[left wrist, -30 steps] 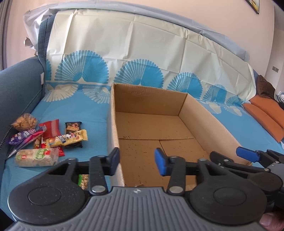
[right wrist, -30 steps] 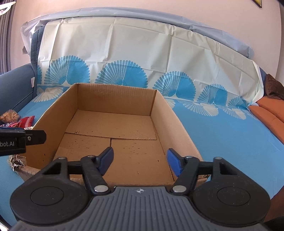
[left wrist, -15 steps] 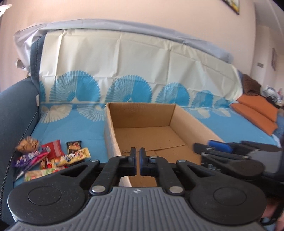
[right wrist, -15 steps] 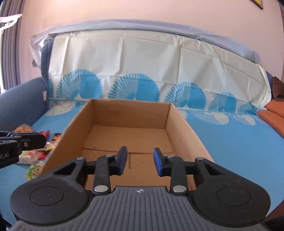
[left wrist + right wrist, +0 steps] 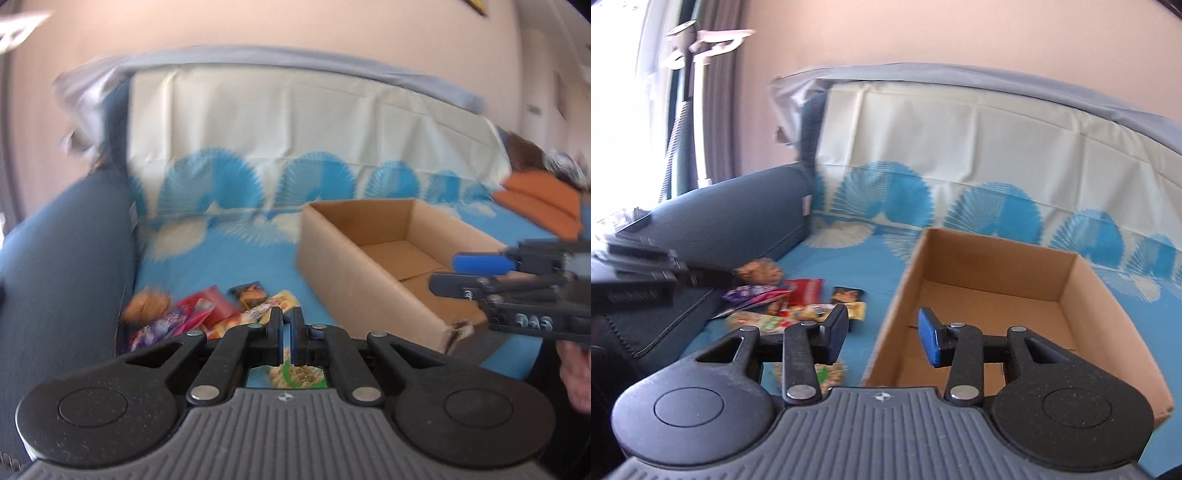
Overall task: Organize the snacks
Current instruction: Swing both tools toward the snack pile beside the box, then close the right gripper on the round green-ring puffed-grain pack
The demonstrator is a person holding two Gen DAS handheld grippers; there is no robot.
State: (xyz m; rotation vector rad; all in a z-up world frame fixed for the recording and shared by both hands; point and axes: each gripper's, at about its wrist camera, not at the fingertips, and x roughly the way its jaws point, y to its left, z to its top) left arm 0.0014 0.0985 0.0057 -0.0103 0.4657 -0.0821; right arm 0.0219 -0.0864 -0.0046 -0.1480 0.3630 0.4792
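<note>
An open, empty cardboard box (image 5: 388,254) (image 5: 1015,314) sits on the blue-patterned sofa cover. A pile of snack packets (image 5: 207,314) (image 5: 790,302) lies to its left, beside the sofa armrest. A green packet (image 5: 295,374) (image 5: 827,373) lies nearest, partly hidden under the grippers. My left gripper (image 5: 286,336) is shut and empty, held above the near side of the pile. My right gripper (image 5: 882,332) is open and empty, held over the box's left wall; it also shows in the left wrist view (image 5: 517,284).
The dark blue sofa armrest (image 5: 62,266) (image 5: 731,221) bounds the pile on the left. The covered backrest (image 5: 960,147) rises behind. Orange cushions (image 5: 543,199) lie at the far right. A curtain and window (image 5: 646,92) are at the left.
Both grippers swung left, away from the box toward the snack pile. The left gripper closed from open and stays shut. The right gripper narrowed, then opened wider again.
</note>
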